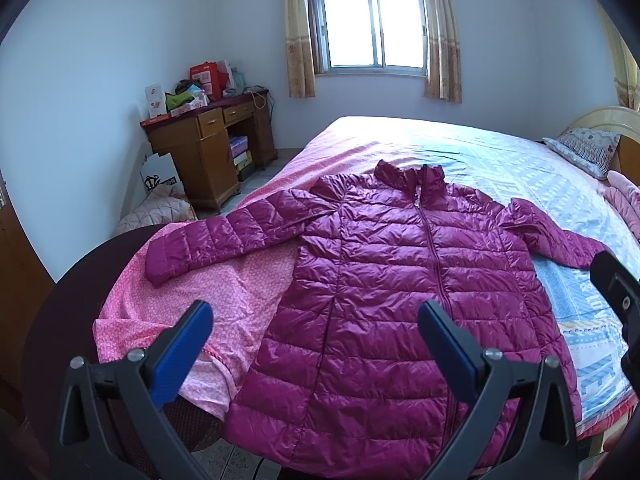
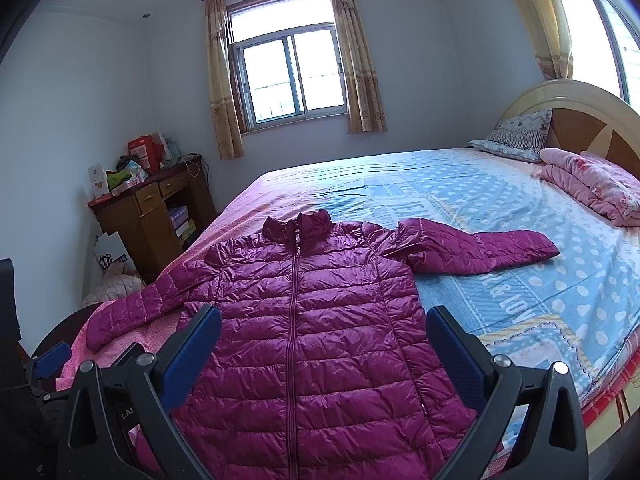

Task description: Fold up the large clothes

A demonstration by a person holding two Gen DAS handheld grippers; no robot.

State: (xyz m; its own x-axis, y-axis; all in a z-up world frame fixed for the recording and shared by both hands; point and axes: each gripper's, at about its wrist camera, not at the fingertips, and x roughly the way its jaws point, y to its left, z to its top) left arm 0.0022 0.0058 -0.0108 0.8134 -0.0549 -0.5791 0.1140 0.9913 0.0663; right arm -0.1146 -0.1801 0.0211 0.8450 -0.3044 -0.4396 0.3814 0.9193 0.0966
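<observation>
jacket (image 1: 400,280) lies flat and zipped on the bed (image 2: 520,216), folding not begun, left gripper (image 1: 316,320) and right gripper (image 2: 324,328) jaws spread, empty; next likely grab a sleeve (image 2: 472,254) and fold inward.

— The walls (image 2: 100,92) are pale, almost white. On the far wall a sliding window (image 2: 294,78) lets in strong daylight, with yellow curtains (image 2: 362,60) on both sides.

— And the furniture?

— A wide bed (image 2: 500,216) with a blue dotted sheet, and a round wooden headboard (image 2: 576,116) on the right. A patterned pillow (image 2: 518,134) leans there, near a folded pink blanket (image 2: 596,188).

— In the corner?

— A brown wooden desk (image 1: 208,148), its top crowded with boxes. A second window (image 2: 600,20) is behind the headboard.
</observation>
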